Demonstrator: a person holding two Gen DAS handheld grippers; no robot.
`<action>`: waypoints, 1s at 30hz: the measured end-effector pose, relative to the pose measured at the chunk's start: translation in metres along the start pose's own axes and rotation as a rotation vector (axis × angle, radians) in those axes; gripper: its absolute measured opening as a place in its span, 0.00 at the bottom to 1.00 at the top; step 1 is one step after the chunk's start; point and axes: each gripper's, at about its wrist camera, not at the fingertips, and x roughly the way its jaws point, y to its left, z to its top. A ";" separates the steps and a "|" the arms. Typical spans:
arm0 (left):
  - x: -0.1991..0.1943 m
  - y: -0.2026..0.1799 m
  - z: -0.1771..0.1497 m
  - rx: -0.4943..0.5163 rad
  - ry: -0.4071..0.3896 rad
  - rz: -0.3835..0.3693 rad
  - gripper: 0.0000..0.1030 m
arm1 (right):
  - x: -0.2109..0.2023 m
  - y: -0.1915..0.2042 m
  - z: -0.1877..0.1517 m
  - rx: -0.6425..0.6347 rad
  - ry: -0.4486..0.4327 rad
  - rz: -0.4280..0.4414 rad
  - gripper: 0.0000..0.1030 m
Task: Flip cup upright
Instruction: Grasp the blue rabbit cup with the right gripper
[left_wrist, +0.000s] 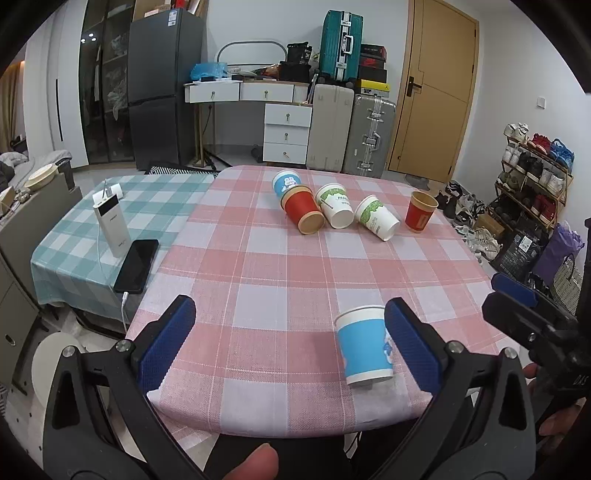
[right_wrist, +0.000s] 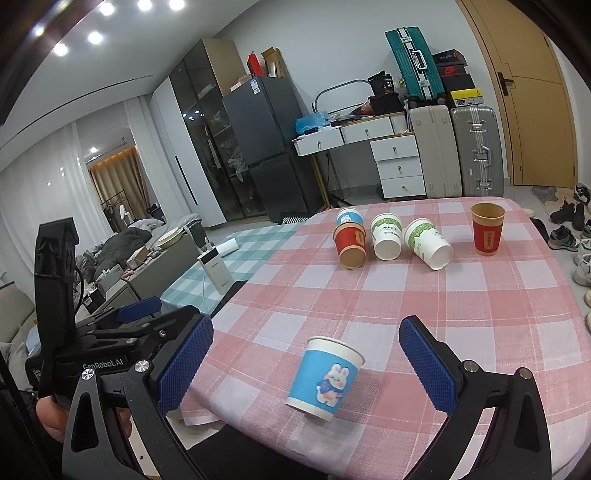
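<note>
A blue paper cup with a rabbit print stands upright near the table's front edge; it also shows in the left wrist view. My right gripper is open, its jaws wide on either side of the cup without touching it. My left gripper is open and empty, the cup just inside its right finger. At the far side, a blue cup, a red cup and two white-green cups lie on their sides. A red cup stands upright.
The table has a pink checked cloth; a teal checked cloth covers the lower table at left, with a power bank and a phone. Suitcases, drawers and a fridge stand behind. A shoe rack is at right.
</note>
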 end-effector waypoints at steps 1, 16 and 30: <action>0.001 0.000 -0.001 -0.001 0.004 -0.001 0.99 | 0.000 0.000 0.000 0.000 0.001 -0.003 1.00; 0.027 -0.004 -0.006 -0.004 0.046 -0.021 0.99 | 0.003 -0.015 -0.002 0.037 0.029 -0.053 1.00; 0.060 0.013 -0.013 -0.031 0.102 -0.028 0.99 | 0.124 -0.102 -0.020 0.374 0.554 0.087 1.00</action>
